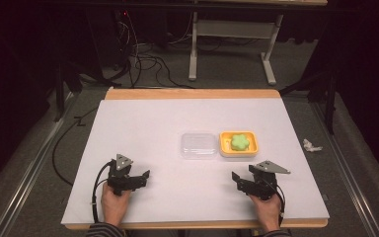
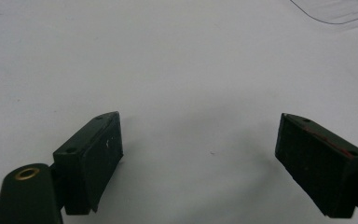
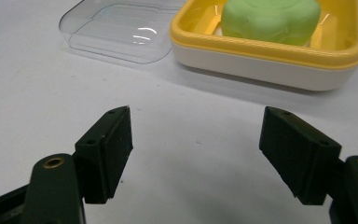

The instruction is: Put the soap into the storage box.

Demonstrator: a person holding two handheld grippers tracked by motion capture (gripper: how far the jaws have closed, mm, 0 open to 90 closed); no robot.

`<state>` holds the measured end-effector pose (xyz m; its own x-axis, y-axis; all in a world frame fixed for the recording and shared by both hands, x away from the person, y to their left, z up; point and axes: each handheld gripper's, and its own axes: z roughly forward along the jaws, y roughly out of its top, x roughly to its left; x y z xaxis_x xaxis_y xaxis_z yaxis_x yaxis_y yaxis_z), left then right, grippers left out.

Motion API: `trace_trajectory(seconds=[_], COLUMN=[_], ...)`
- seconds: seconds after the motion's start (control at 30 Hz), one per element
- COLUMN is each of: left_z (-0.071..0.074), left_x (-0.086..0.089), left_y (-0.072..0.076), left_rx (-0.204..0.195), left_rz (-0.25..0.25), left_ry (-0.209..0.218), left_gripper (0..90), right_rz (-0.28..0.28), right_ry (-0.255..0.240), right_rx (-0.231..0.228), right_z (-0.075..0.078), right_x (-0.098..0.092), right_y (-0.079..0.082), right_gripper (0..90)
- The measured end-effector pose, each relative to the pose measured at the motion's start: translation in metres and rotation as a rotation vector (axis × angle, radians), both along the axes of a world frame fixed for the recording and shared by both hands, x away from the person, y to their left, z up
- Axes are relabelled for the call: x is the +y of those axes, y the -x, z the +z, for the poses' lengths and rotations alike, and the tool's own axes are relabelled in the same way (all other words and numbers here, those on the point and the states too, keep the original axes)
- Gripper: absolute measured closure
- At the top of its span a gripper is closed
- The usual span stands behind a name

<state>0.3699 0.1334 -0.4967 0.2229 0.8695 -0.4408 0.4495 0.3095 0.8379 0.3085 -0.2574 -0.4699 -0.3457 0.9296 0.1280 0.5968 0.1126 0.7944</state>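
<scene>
Jaws parted and empty on both the left gripper (image 1: 137,177) and right gripper (image 1: 239,180), low over the white surface (image 1: 143,133), angled inward; green soap (image 1: 240,142) in yellow dish (image 1: 223,147), beside clear lid (image 1: 199,145).

The left gripper (image 1: 145,177) sits at the lower left of the high view, jaws apart and empty. The right gripper (image 1: 234,180) sits at the lower right, jaws also parted around nothing, each held in a hand entering from the bottom edge.
</scene>
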Motion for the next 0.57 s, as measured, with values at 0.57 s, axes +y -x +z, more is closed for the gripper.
trace_trajectory(seconds=[0.57], left_z=[0.0], left_x=[0.0], left_y=[0.001], left_rx=[-0.005], left_rz=[0.003], left_ry=[0.002], left_gripper=[15.5], right_rz=[0.011], right_ry=[0.057], right_rx=[-0.035], right_z=[-0.009], right_x=[0.013], right_y=[0.002], right_gripper=[25.9])
